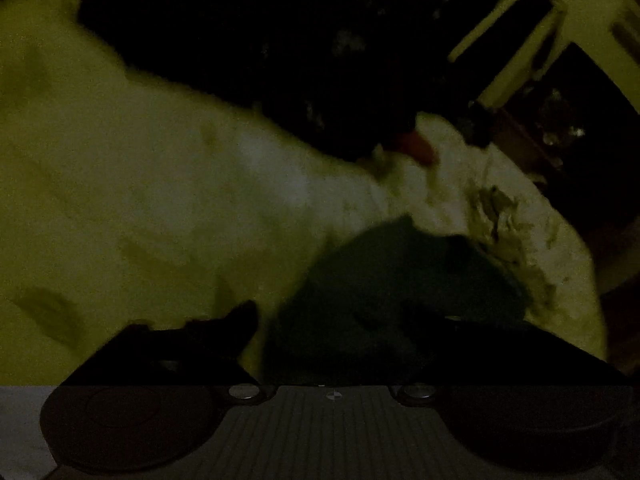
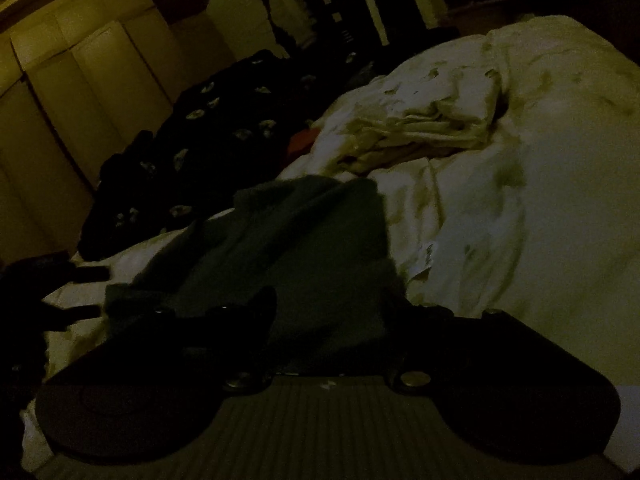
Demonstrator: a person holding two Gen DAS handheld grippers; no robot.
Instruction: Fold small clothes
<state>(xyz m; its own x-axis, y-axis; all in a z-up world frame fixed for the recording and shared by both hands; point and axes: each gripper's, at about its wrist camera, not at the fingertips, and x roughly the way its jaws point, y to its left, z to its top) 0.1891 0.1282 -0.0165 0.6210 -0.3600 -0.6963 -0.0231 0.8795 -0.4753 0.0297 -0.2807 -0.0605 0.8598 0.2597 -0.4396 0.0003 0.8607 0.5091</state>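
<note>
The scene is very dark. A small dark green garment lies rumpled on a pale bedsheet. In the right wrist view it runs between the two fingers of my right gripper, which stand apart around it. In the left wrist view the same garment lies between the fingers of my left gripper, whose left finger shows as a dark shape. The other gripper shows at the left edge of the right wrist view, near the garment's corner.
A black patterned cloth lies at the far side of the bed, beside pale cupboard doors. A bunched pale cloth sits behind the green garment. A red item shows by the dark cloth.
</note>
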